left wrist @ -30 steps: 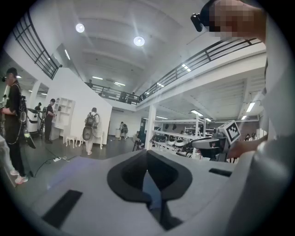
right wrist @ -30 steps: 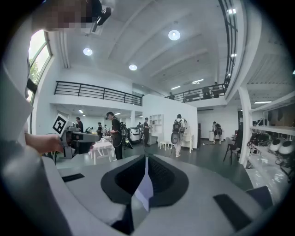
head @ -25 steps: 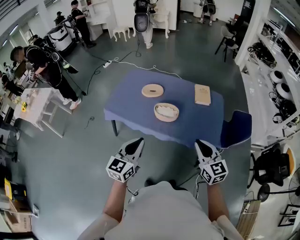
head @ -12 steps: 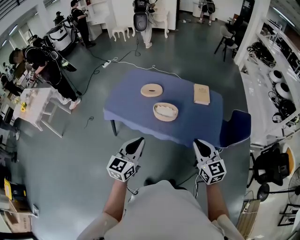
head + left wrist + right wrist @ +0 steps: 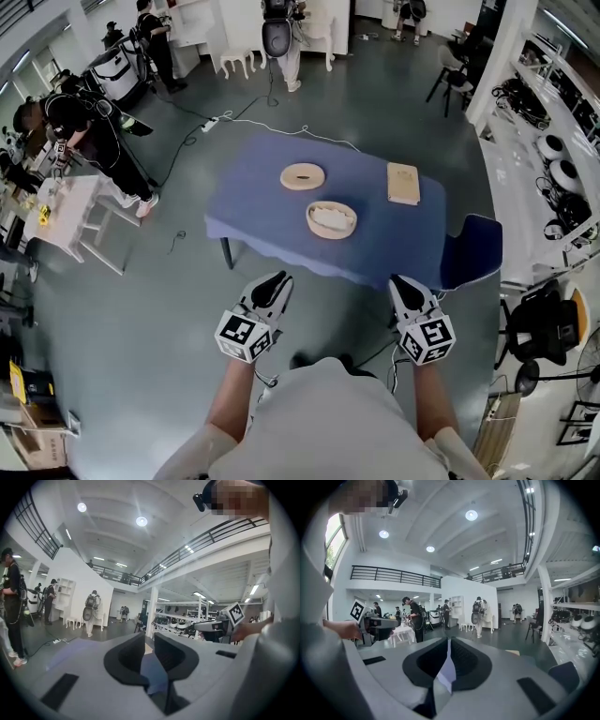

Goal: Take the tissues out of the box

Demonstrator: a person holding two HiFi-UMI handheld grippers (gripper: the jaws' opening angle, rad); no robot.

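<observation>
No readable text, labels or numbers

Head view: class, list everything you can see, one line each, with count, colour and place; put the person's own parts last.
table: one, blue, middle of the floor
round box: one, pale wood, open, white tissues inside, on the table's near half
round slotted disc: one, pale wood, on the table behind the box
flat rectangular piece: one, pale wood, table's right end
chair: one, blue, by the table's near right corner
small table: one, white, far left
left gripper: one, grey, bottom left; jaws apart, just been opening, nothing between
right gripper: one, grey, bottom right; jaws together, empty
</observation>
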